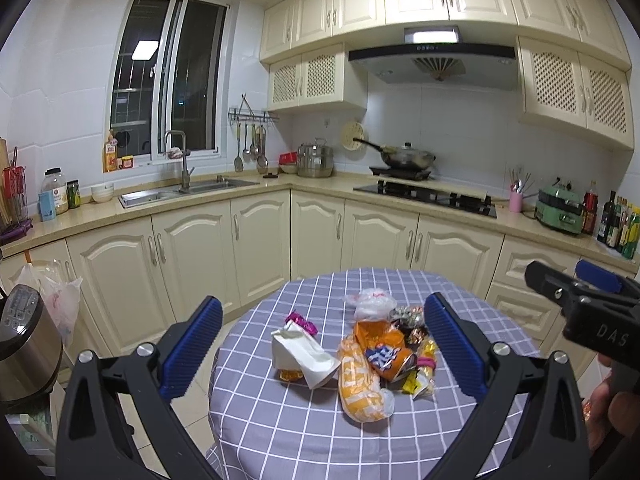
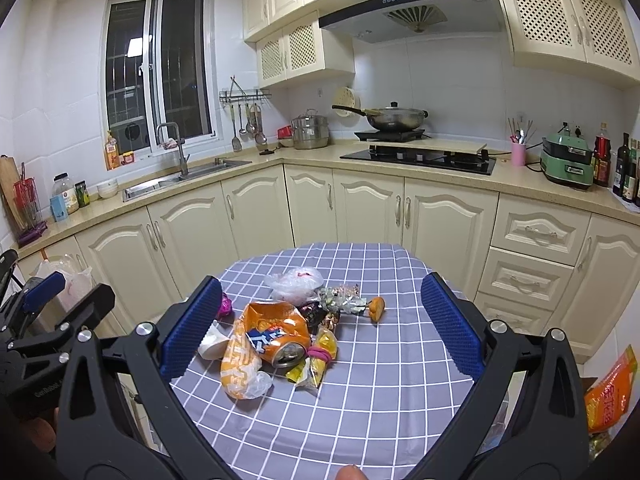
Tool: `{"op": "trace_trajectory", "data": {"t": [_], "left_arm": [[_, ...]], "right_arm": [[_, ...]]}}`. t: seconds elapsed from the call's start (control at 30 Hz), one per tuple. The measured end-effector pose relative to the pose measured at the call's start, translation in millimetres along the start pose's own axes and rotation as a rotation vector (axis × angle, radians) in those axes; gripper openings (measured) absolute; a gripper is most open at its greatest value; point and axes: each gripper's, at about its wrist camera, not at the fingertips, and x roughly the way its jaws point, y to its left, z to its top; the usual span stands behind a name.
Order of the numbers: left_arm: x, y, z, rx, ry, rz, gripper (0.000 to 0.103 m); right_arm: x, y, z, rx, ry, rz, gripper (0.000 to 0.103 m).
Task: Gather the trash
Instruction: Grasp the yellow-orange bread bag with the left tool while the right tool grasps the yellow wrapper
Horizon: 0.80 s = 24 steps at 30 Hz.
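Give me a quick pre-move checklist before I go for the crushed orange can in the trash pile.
1. Left hand-held gripper open and holding nothing: ok.
2. Right hand-held gripper open and holding nothing: ok.
3. Crushed orange can in view and reachable from above: ok.
4. Can free of other trash: not ok; it rests against the orange-and-white bag and the yellow wrappers.
5. Bin or bag to drop trash into: cannot tell; none is clearly shown.
6. Pile well inside the checked tablecloth edge: ok.
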Motion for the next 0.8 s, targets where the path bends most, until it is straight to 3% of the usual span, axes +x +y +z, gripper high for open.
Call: {"op": "trace_trajectory", "data": {"t": [0.43, 0.77, 0.8], "left_arm": [[79, -8, -56, 0.029, 0.204, -0.008, 0.099], [151, -25, -90, 0.086, 0.368, -0.070, 0.098], [157, -25, -92, 0.082, 0.384, -0.079, 0.091]], "right_arm": [[79, -36, -58, 0.027, 0.242, -0.046, 0.098], [132, -36, -89, -0.008, 0.398, 0.018, 0.097], [139, -34, -91, -0.014, 0.416, 0.033, 0.097]]}}
